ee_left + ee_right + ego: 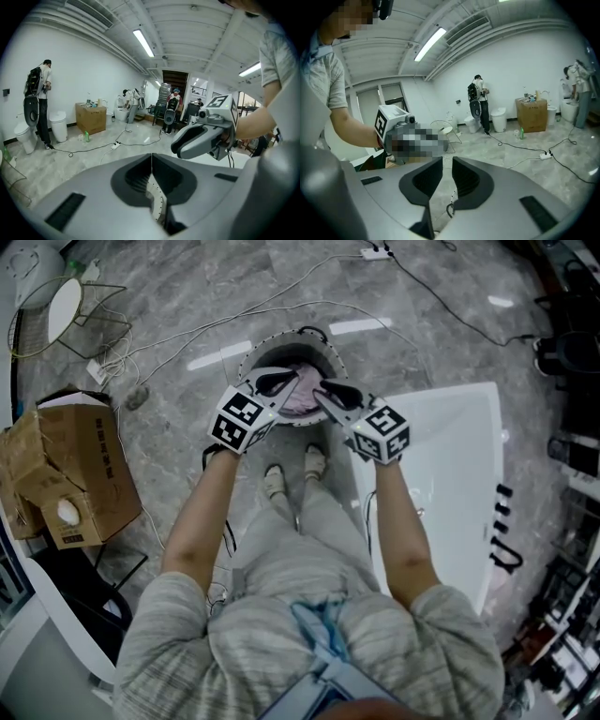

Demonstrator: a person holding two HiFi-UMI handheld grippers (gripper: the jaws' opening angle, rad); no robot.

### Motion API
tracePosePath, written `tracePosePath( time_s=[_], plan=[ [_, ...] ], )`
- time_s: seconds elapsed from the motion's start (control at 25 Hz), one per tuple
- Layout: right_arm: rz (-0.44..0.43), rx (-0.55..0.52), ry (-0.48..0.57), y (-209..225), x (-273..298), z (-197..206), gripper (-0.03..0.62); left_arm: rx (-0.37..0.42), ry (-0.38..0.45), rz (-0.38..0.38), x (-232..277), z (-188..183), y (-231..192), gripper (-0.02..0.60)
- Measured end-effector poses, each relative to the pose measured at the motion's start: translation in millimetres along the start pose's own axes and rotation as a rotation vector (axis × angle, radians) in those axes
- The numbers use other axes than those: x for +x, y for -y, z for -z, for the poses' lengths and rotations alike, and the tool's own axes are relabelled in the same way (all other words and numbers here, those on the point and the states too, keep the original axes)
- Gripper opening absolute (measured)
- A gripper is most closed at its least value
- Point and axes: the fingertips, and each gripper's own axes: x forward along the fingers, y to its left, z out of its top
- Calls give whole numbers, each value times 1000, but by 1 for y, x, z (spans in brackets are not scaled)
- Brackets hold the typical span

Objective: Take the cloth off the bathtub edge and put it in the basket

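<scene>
Left tool point(151, 157) closed, right tool point(447, 161) slightly apart, both empty; cloth point(302, 399) in basket point(281, 339).

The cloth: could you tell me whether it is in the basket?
In: the pink cloth lies within the basket, inside its round rim.

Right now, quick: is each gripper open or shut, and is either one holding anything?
Left gripper: shut, nothing held.
Right gripper: open by a narrow gap, nothing between.
</scene>
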Motion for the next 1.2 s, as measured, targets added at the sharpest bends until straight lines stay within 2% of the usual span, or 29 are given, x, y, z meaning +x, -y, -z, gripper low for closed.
tracePosePath(
  time_s=[0.04,0.16,0.56,0.88,1.2],
  plan=[
    [5,4,14,-3,-3,-1,61,1,7,2,-3,-2,3,5],
    [17,15,33,-11,-9,-1,6,2,18,13,-10,-4,12,5],
    [68,-76,72,-47,-37,-19,5,15,103,49,-47,-23,40,5],
    [66,-78,89,-89,-55,-24,5,23,140,75,-79,-19,68,5],
    [37,-160,170,-129,-75,-37,3,55,210,93,-114,-21,95,5]
  ],
)
